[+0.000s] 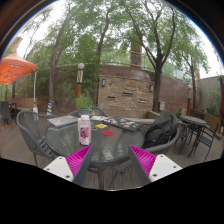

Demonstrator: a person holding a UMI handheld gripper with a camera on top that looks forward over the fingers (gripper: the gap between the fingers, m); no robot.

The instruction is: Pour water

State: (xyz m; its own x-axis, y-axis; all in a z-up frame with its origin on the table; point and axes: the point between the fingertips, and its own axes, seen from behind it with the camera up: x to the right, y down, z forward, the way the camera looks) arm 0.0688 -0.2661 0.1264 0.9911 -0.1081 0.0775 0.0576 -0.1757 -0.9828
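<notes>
A small bottle point(84, 130) with a pink label and white cap stands upright on the round glass patio table point(110, 142), ahead of my left finger and a little beyond its tip. My gripper point(111, 158) is open, its two magenta pads point(78, 159) spread wide apart with only the glass tabletop showing between them. Nothing is held. I see no cup or glass that I can make out.
Metal mesh chairs point(35, 135) ring the table. A dark bag point(158, 130) sits on the right chair, papers point(62, 121) and small items point(130, 126) lie on the tabletop. Beyond are a stone wall point(125, 95), trees, an orange umbrella point(14, 69) and another table point(193, 122).
</notes>
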